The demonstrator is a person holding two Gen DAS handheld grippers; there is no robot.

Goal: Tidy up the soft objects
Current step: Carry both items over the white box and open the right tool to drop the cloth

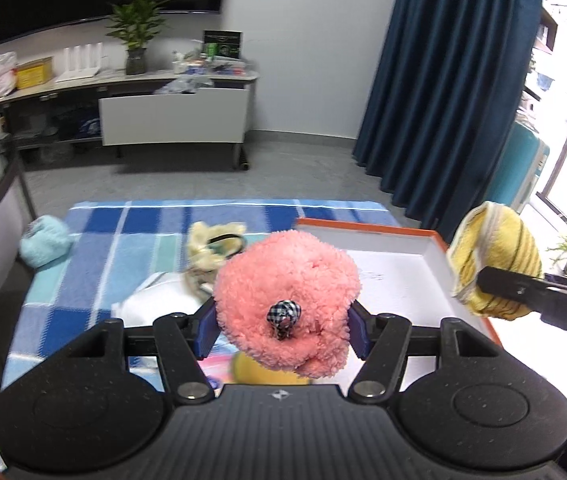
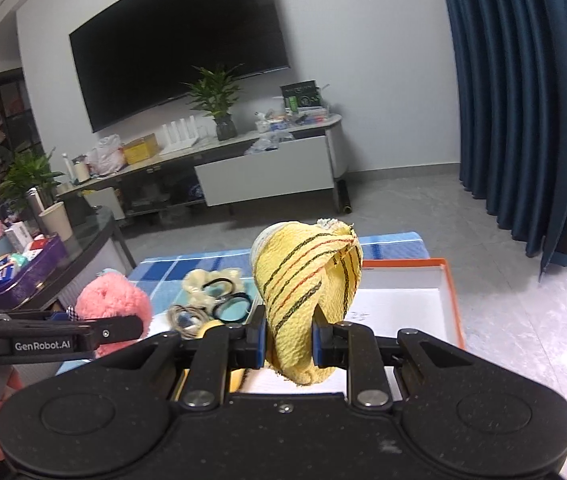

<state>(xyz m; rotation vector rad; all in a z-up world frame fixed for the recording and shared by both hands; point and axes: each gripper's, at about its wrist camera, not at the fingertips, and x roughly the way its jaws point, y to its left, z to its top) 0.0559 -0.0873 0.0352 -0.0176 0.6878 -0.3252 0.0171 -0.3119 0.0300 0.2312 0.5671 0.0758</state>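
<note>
Blue fluffy item (image 1: 43, 246): lying at the blanket's (image 1: 95, 232) left edge.
Cream scrunchie (image 1: 213, 246), hair ties (image 2: 225, 294): lying mid-blanket, near the far edge.
Left gripper (image 1: 282, 322): clamping the pink plush (image 1: 287, 300), holding it above the blanket, left of the box (image 1: 367, 227).
Box, orange-rimmed: sitting at the blanket's right edge, its visible white floor bare.
Right gripper (image 2: 288, 342): pinching the yellow striped cloth (image 2: 307, 280), holding it over the box's near left corner.
</note>
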